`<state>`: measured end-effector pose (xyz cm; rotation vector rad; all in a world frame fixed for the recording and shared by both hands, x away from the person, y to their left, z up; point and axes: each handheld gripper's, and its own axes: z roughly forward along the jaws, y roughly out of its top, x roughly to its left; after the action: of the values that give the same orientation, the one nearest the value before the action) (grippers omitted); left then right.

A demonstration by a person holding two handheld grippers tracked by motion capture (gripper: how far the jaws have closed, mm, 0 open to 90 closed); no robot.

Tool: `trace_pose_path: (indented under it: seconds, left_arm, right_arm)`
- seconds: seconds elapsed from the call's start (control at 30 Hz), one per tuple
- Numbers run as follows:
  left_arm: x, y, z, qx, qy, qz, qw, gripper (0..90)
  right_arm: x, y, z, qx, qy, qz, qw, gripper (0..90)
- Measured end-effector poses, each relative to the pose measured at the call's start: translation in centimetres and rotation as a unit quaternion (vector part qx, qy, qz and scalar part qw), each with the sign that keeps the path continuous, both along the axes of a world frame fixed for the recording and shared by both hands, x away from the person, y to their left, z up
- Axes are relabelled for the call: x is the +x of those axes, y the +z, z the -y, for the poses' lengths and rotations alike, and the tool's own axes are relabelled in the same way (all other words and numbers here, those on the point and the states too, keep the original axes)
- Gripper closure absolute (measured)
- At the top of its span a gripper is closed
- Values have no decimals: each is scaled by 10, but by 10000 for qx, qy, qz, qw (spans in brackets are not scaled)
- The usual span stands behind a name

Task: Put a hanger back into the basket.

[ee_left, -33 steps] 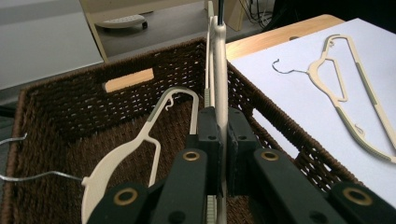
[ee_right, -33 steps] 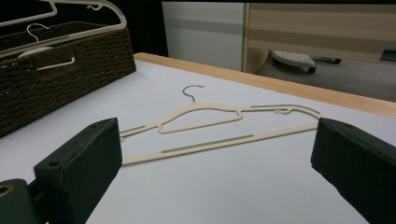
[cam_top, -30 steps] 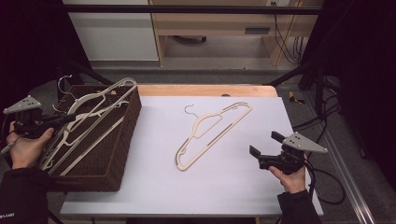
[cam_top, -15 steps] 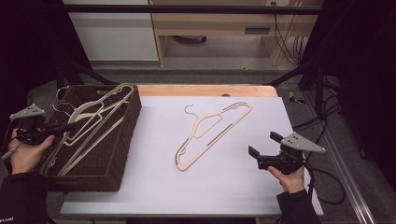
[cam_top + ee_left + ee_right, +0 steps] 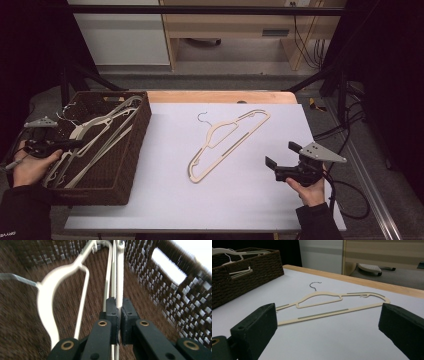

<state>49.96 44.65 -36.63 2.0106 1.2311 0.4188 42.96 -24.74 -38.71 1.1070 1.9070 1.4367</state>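
- The left claw (image 5: 119, 315) is pressed together on a thin bar of a pale hanger (image 5: 119, 277) down inside the brown basket (image 5: 125, 175).
- That hanger runs straight away from the claw, long and thin, toward the far wall of the basket.
- More hangers (image 5: 95, 135) lie in a pile in the basket, touching each other.
- 1 more hanger (image 5: 227, 142) lies flat on the white tabletop (image 5: 165, 205), well apart from the basket.
- This flat hanger lies on a slant, with its hook (image 5: 201, 117) at the far end.
- The right claw (image 5: 280, 162) is spread wide and holds nothing.
- It sits low near the tabletop, and the flat hanger lies just ahead of it, toward the basket side.
- The right hand (image 5: 310, 190) is the nearer one to the flat hanger; the left hand (image 5: 30, 167) is far from it.
- Compared with 1 second ago, the left claw has sunk lower into the basket, and the hangers there have dropped down with it.
- The right claw and the flat hanger are in the same spots as before.
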Motion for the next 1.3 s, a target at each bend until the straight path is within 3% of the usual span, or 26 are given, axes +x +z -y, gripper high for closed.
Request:
trace_pose_path:
  seconds: [0.27,0.43,0.53,0.6,0.7,0.73,0.87,1.0,1.07,1.1,1.23,1.3]
  left_arm:
    - [7,-2,9,222,47,-185,9996,863]
    - [8,-8,4,177,502,-22,9986,844]
    - [12,-11,2,369,977,-105,9945,820]
    - [16,-14,4,728,1224,-344,9892,792]
    - [18,-18,3,968,1408,-474,9842,667]
    - [17,-18,2,944,1453,-439,9839,657]
    - [8,-8,-5,473,1702,-55,9843,578]
    - [-4,7,-3,185,1738,387,9839,520]
    - [-11,15,4,30,1689,648,9835,500]
    - [-14,19,7,-59,1585,745,9845,481]
    - [-25,33,29,-372,1312,1207,9833,396]
    - [-31,38,43,-477,1175,1450,9813,348]
  right_arm:
    - [1,-1,0,11,-3,2,10000,25]
    - [0,0,-1,16,12,-13,10000,25]
    - [1,-1,-1,15,13,-6,10000,25]
    - [1,-1,-1,-1,23,-13,10000,25]
    - [1,-1,-1,21,17,-15,10000,25]
    - [1,-1,-1,24,17,-15,10000,25]
    - [1,0,0,21,37,-5,10000,26]
    - [1,0,-1,31,17,5,10000,26]
    - [1,0,0,36,17,9,10000,25]
    - [1,0,0,35,12,12,10000,26]
    - [1,0,0,45,9,23,10000,26]
    - [1,0,-1,42,14,23,10000,26]
